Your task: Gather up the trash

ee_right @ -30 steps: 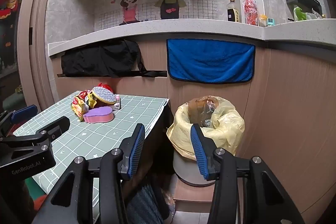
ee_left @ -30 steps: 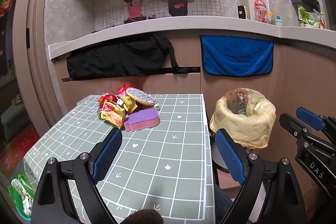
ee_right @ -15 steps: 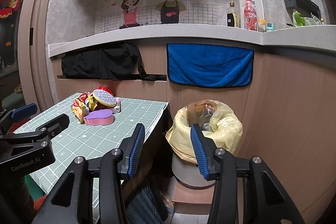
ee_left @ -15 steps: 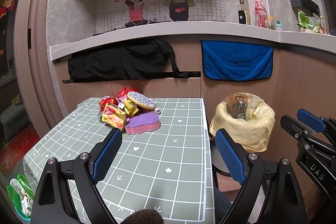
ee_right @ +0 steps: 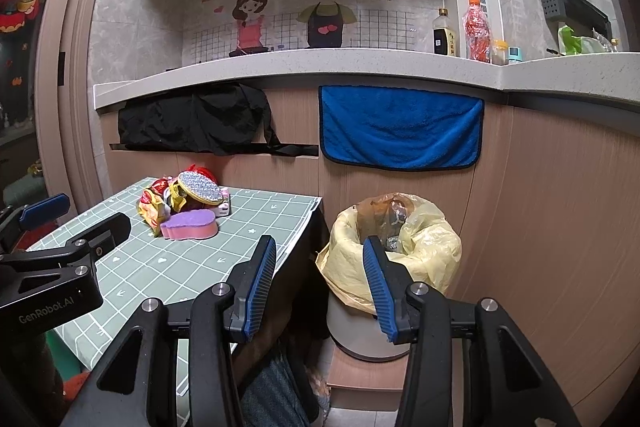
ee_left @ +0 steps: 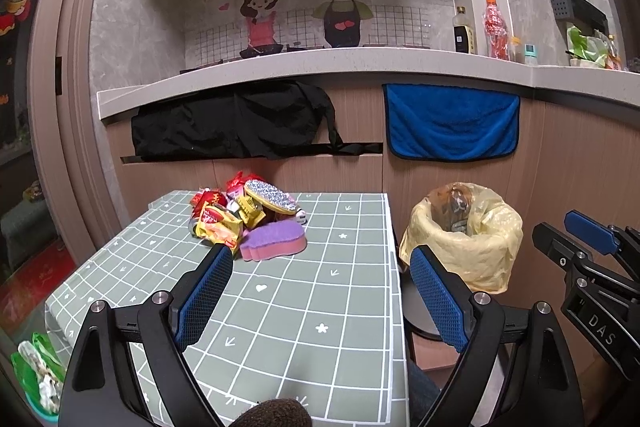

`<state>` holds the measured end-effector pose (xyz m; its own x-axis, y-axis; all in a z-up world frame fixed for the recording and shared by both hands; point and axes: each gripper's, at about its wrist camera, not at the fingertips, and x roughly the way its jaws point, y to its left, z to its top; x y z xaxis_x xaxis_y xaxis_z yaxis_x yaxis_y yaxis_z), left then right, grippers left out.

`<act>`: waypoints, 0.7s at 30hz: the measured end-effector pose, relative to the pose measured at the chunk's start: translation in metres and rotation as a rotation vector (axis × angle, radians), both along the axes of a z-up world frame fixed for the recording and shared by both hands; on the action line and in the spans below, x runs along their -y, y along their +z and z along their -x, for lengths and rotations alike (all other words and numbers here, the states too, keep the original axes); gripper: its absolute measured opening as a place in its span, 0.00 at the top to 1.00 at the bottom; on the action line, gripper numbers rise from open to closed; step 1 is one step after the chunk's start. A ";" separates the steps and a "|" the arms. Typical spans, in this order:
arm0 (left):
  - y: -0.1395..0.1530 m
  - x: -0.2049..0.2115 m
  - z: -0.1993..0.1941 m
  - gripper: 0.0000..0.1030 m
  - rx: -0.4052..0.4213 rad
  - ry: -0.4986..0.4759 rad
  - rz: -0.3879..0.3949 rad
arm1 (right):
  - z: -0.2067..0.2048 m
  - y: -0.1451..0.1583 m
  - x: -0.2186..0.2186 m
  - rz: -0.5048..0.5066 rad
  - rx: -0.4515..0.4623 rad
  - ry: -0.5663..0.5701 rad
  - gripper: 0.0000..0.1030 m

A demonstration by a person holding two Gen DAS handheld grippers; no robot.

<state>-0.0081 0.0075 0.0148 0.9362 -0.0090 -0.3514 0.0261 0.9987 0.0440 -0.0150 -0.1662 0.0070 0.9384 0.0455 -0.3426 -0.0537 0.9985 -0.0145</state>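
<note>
A pile of trash lies at the far left of the green grid table (ee_left: 320,307): yellow and red snack wrappers (ee_left: 218,223), a glittery oval pad (ee_left: 270,195) and a purple-pink sponge (ee_left: 274,245). The pile also shows in the right wrist view (ee_right: 184,205). A bin with a yellow bag (ee_left: 464,235) stands right of the table and holds some rubbish (ee_right: 390,227). My left gripper (ee_left: 320,287) is open and empty above the table's near part. My right gripper (ee_right: 318,275) is open and empty, between the table edge and the bin.
A wooden counter front runs behind, with a black cloth (ee_left: 236,123) and a blue towel (ee_left: 452,123) hanging on it. Bottles (ee_left: 494,27) stand on the counter. A green bag (ee_left: 36,375) lies on the floor at the left.
Both grippers have risen and tilted up slightly, so the table and bin sit lower in view. Jaws stay open. The trash has not moved.
</note>
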 end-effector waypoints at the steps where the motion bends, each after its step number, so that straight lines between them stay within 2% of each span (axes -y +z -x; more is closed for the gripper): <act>1: 0.001 0.000 0.000 0.13 0.002 0.000 0.001 | 0.000 0.000 0.000 0.000 0.001 0.000 0.58; 21: 0.004 0.001 0.003 0.13 0.016 -0.004 0.003 | 0.003 0.001 0.000 0.004 0.012 -0.005 0.58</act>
<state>-0.0113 0.0065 0.0187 0.9415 -0.0139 -0.3368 0.0296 0.9987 0.0417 -0.0177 -0.1665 0.0080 0.9425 0.0396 -0.3319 -0.0486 0.9986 -0.0188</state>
